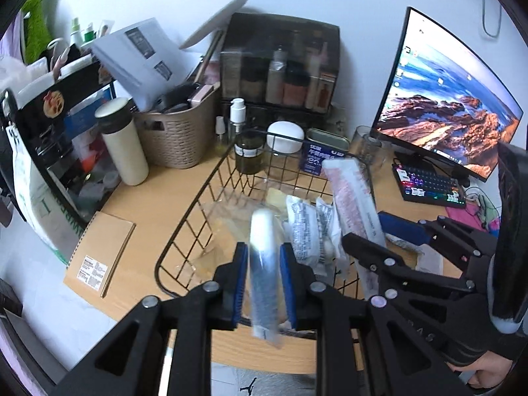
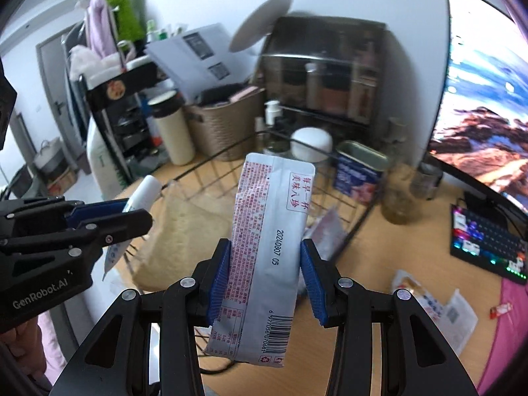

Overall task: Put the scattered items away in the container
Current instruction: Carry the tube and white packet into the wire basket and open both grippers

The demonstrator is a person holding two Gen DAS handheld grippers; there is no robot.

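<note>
A black wire basket (image 1: 198, 198) (image 2: 214, 158) stands on the wooden desk with several white sachets (image 1: 310, 231) and a clear bag inside. My left gripper (image 1: 264, 247) (image 2: 135, 211) hovers over the basket's near rim. A white tube (image 1: 264, 264) (image 2: 150, 186) sits blurred between its blue pads, with a thin gap at each side, so the jaws are open. My right gripper (image 2: 264, 247) (image 1: 364, 227) is shut on a long white and pink packet (image 2: 267, 257) (image 1: 353, 198), held upright above the basket's right edge.
Behind the basket stand a blue tin (image 1: 325, 155), a white-lidded jar (image 1: 285, 138), a beige woven basket (image 1: 178, 138) and a cream flask (image 1: 123, 142). A notebook (image 1: 99, 254) lies left. Monitor (image 1: 445, 92) and keyboard (image 1: 429, 184) are right. Loose wrappers (image 2: 429, 300) lie on the desk.
</note>
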